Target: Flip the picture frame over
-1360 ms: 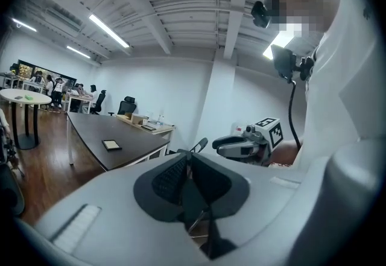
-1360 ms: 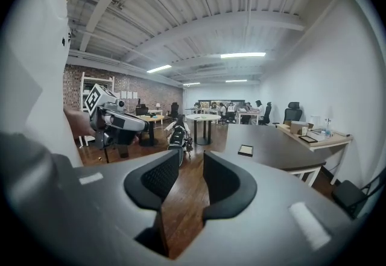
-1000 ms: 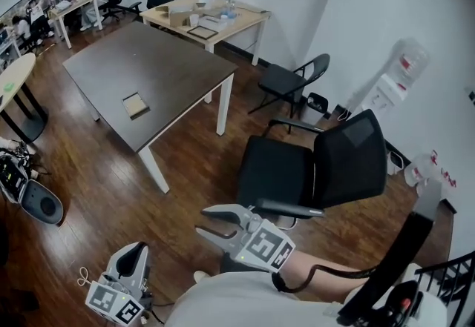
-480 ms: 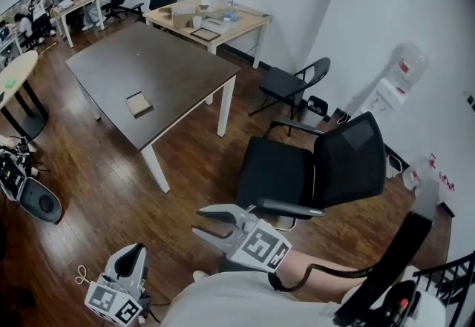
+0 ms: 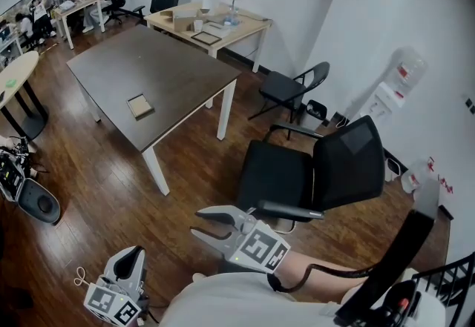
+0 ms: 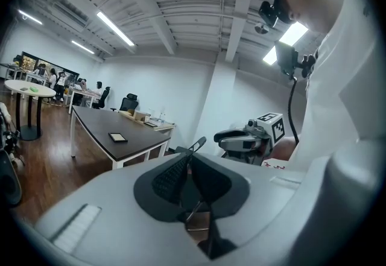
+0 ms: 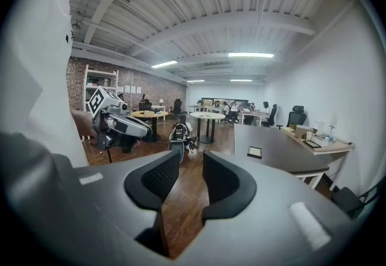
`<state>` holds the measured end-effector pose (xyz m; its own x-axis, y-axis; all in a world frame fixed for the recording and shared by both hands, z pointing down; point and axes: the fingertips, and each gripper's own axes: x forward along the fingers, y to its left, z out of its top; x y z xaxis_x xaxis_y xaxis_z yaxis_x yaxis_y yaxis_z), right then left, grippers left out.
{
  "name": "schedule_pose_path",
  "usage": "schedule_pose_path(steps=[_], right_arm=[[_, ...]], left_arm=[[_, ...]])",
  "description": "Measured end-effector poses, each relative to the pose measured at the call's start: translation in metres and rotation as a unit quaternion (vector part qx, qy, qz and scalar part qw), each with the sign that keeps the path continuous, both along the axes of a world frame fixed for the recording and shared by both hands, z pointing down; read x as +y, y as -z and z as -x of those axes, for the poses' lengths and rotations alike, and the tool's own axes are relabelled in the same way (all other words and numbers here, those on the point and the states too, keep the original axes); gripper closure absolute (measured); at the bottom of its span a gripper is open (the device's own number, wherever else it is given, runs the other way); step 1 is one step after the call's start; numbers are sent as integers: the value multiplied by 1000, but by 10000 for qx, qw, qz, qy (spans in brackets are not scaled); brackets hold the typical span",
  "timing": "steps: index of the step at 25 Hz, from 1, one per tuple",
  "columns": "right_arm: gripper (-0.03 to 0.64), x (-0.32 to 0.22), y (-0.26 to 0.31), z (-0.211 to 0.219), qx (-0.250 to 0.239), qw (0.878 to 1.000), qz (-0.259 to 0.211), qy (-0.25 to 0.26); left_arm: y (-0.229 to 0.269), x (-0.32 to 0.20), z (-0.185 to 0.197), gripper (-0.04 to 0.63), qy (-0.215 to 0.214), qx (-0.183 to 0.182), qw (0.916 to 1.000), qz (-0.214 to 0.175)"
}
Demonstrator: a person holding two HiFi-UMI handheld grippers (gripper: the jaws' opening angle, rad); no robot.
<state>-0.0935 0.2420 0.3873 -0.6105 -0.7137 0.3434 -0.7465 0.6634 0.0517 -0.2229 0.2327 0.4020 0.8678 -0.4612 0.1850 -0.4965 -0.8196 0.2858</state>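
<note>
1. The picture frame [image 5: 138, 105] lies flat on the dark table [image 5: 182, 70], toward its near left part, well apart from both grippers. It sits at the same spot on the table as a second ago.
2. The left gripper [image 5: 133, 253] hangs low at the near left, over the wooden floor [image 5: 111, 185]. Its jaws are pressed together with nothing between them, and it has kept its place.
3. The right gripper [image 5: 199, 222] is held near the person's body, just this side of the black office chair [image 5: 278, 173]. Its jaws stand apart and empty, pointing left across the floor. Against the earlier frame it has drifted only a touch to the left.
4. The office chair stands between the person and the table's near right corner, unchanged.
5. The head view as a whole has slid slightly, so the table and the light wooden desk [image 5: 223, 25] beyond it sit a little further right than before.
6. Neither gripper touches the frame or the table.
</note>
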Motion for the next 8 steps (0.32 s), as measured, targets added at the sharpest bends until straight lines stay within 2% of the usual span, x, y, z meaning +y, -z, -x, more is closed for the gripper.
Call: schedule_pose_path(steps=[8], right_arm=[[491,-1,4,6,23,10000,-19,38]], left_arm=[[4,-1,6,571,43,-8,10000,-22]])
